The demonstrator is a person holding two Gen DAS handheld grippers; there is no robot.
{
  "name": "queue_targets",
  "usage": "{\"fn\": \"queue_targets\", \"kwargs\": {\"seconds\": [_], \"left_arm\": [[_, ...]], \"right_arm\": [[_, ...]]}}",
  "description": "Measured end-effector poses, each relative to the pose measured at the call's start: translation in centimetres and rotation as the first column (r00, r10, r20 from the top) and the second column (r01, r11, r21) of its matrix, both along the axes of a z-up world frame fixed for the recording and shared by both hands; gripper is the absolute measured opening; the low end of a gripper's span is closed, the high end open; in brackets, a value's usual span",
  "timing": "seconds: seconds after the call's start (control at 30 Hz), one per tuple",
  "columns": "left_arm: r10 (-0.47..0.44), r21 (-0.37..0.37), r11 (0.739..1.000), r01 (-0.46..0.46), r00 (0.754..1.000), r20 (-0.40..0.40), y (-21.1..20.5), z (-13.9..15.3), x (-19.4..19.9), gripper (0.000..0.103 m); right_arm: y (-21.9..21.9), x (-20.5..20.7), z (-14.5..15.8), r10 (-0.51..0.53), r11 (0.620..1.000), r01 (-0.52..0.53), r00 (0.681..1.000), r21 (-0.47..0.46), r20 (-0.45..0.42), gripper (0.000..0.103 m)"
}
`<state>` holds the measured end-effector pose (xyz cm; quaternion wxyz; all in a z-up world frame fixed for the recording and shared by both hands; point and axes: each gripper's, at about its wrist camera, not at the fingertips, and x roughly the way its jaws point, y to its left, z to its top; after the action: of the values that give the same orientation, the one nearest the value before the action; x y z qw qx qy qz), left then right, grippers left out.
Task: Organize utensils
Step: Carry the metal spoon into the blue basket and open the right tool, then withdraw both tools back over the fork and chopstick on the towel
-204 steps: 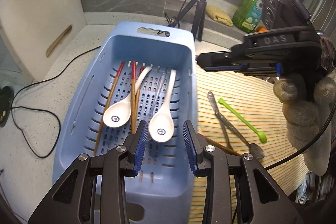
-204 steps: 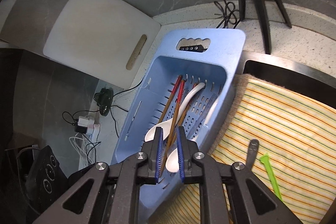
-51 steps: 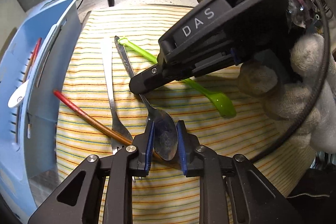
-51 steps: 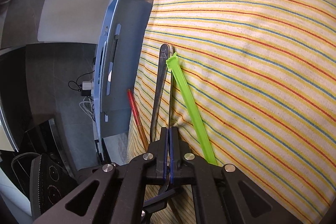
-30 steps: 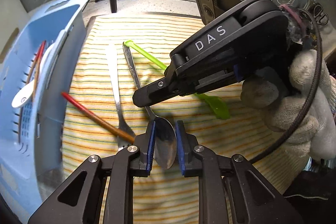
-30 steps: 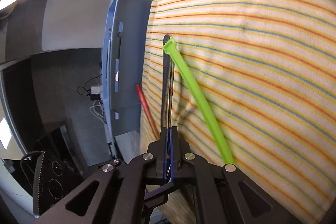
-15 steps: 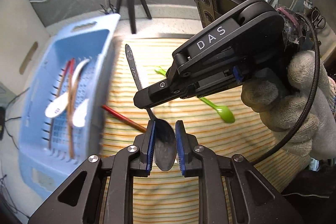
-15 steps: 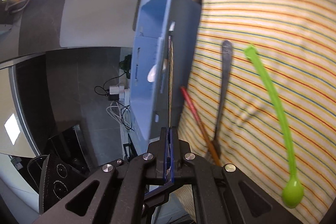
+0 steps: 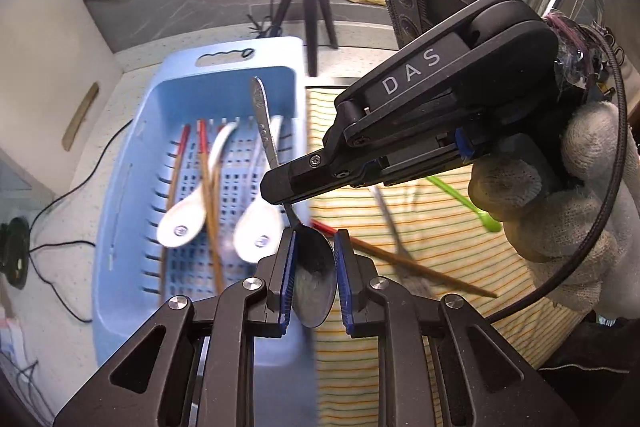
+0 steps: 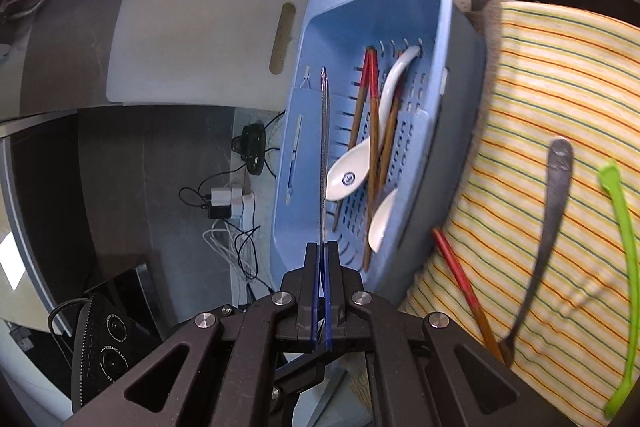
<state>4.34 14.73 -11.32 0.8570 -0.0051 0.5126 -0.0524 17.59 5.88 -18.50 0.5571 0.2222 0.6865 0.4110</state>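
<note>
The metal spoon [image 9: 314, 269] looks stiff, light and slick: left gripper [image 9: 314, 267] clamps its bowl, right gripper [image 10: 321, 291] pinches its handle, over the basket [image 9: 120, 187].

The left claw [image 9: 314, 277] points steeply down, and its two blue pads [image 9: 289, 275] squeeze the bowl of a metal spoon [image 9: 314, 279]. The right claw [image 10: 320, 291] is pinched tight on the thin handle of the same spoon. A hand in a white knit glove [image 9: 560, 203] holds the right claw from behind.
</note>
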Motion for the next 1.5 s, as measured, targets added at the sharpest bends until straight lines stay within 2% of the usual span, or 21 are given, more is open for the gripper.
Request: {"fn": "queue_targets", "kwargs": {"seconds": [0.27, 0.7, 0.93, 1.07, 1.2, 1.4, 1.5], "left_arm": [[-0.037, -0.045, 0.998, 0.035, 0.999, -0.037, 3.7, -1.6, 1.9, 0.017], [-0.106, -0.095, 0.99, 0.099, 0.992, -0.067, 6.3, -3.8, 3.5, 0.017], [-0.108, -0.127, 0.987, 0.101, 0.993, -0.05, 7.6, -3.3, 3.2, 0.017], [-0.073, -0.148, 0.987, 0.068, 0.997, -0.026, 8.4, -1.9, 1.9, 0.017], [-0.02, -0.192, 0.981, 0.02, 1.0, 0.004, 8.7, -0.5, 0.6, 0.017], [0.109, -0.31, 0.947, -0.09, 0.993, 0.044, 8.1, 1.0, -2.3, 0.041], [0.159, -0.312, 0.941, -0.131, 0.985, 0.065, 6.6, 1.9, -4.0, 0.046]], "right_arm": [[3.1, 0.4, -0.3, -0.044, 0.994, 0.049, 0.998, -0.098, 0.05, 0.002], [5.4, 0.2, -0.8, -0.104, 0.968, 0.128, 0.988, -0.215, 0.118, 0.003], [5.5, -0.4, 0.6, -0.136, 0.961, 0.171, 0.976, -0.217, 0.17, 0.005], [4.9, -1.1, 2.4, -0.117, 0.967, 0.161, 0.97, -0.2, 0.213, 0.006], [3.0, -2.0, 4.6, -0.08, 0.975, 0.134, 0.957, -0.179, 0.279, 0.015], [-3.1, -2.6, 6.9, -0.079, 0.978, 0.144, 0.928, -0.154, 0.364, 0.027], [-6.7, -2.6, 7.0, -0.08, 0.972, 0.159, 0.917, -0.175, 0.391, 0.028]]}}
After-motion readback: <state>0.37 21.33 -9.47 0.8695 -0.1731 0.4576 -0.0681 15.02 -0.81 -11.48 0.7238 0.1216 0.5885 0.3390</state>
